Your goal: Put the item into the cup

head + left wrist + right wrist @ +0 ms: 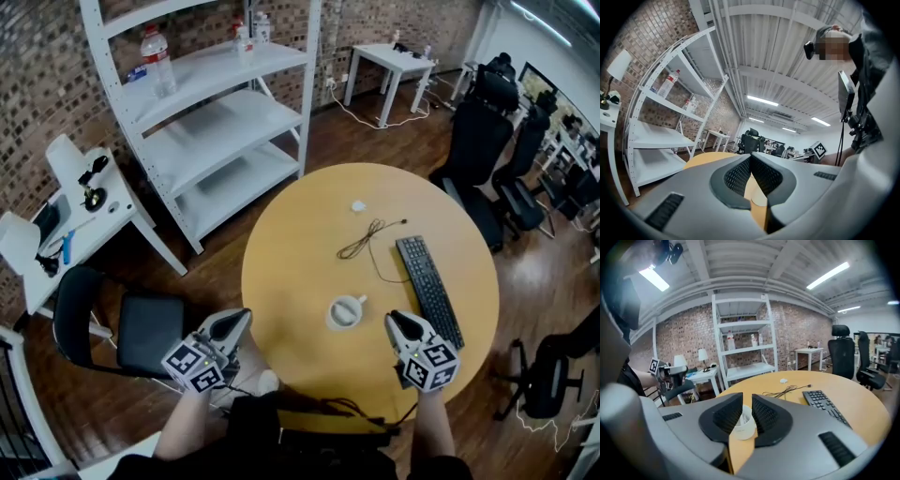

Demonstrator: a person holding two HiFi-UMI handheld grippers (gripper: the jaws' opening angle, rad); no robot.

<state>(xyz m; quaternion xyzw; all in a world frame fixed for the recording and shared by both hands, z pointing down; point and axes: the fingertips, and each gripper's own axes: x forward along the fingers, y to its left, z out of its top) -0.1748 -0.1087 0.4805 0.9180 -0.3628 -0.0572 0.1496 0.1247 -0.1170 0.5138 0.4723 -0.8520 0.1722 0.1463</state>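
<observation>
A white cup (345, 312) stands on the round yellow table (300, 244) near its front edge; in the right gripper view the cup (743, 425) shows through the gap between the jaws, a little beyond them. A small white item (358, 205) lies at the far side of the table, also visible as the item (783, 380). My right gripper (394, 322) hovers just right of the cup, jaws (746, 401) a narrow way open with nothing between them. My left gripper (240, 319) is off the table's left edge, its jaws (750, 159) touching at the tips and holding nothing.
A black keyboard (429, 289) lies right of the cup, and a thin black cable (367, 239) is strewn beyond it. A white shelf unit (216, 112) stands behind the table, a black chair (122, 328) to the left, and office chairs (487, 141) to the right.
</observation>
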